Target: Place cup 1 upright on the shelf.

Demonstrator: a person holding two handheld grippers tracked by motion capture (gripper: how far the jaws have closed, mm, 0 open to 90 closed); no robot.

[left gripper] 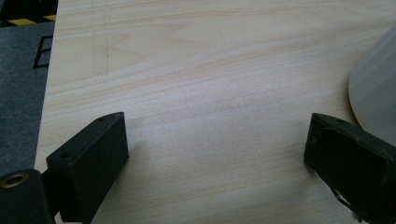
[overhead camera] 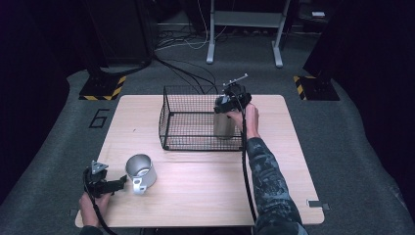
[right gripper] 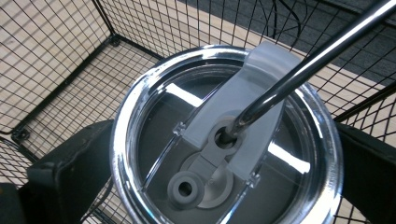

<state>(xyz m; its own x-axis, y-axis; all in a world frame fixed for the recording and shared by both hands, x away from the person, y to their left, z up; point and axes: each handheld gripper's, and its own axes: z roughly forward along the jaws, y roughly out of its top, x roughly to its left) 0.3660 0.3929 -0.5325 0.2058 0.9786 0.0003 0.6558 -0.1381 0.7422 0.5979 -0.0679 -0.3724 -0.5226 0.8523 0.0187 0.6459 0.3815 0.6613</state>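
Observation:
A steel tumbler with a clear lid and a metal straw is inside the black wire basket, near its right front corner. My right gripper is shut on the tumbler just below the lid, one jaw on each side. I cannot tell whether the tumbler rests on the basket floor. A steel mug with a handle stands on the wooden table at the front left. My left gripper is open just left of the mug, low over the table, its jaws wide apart. The mug's side shows past the right jaw.
The basket's mesh walls rise around the tumbler. Grey carpet, cables and a stand's legs lie beyond the table's far edge. Bare wood spreads in front of the left gripper.

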